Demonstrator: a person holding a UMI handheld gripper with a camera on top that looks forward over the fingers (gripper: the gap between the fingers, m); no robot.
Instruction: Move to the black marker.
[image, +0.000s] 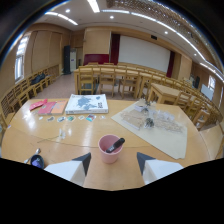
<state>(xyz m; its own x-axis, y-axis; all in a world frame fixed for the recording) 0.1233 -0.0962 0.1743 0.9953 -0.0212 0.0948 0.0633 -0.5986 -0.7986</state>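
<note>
Gripper view: black marker (115, 145) in pink cup (109, 152) just ahead of spread hand-held gripper (114, 161).

No legible text, label, brand, number or sign was found anywhere in the gripper view.

Surfaces checked, placed relative to the pink cup (110, 148):
- The pink cup itself: plain wall, no marking visible.
- The black marker (115, 145) standing in the cup: no lettering can be made out on its body.
- The white board with a dark printed pattern (87, 104), beyond the cup: the print cannot be read as words or figures.
- The small cards (70, 118) in a row, beyond the cup and nearer than the board: too small to read.
- The large sheet (160, 125), beyond the cup beside the board: nothing readable.
</note>
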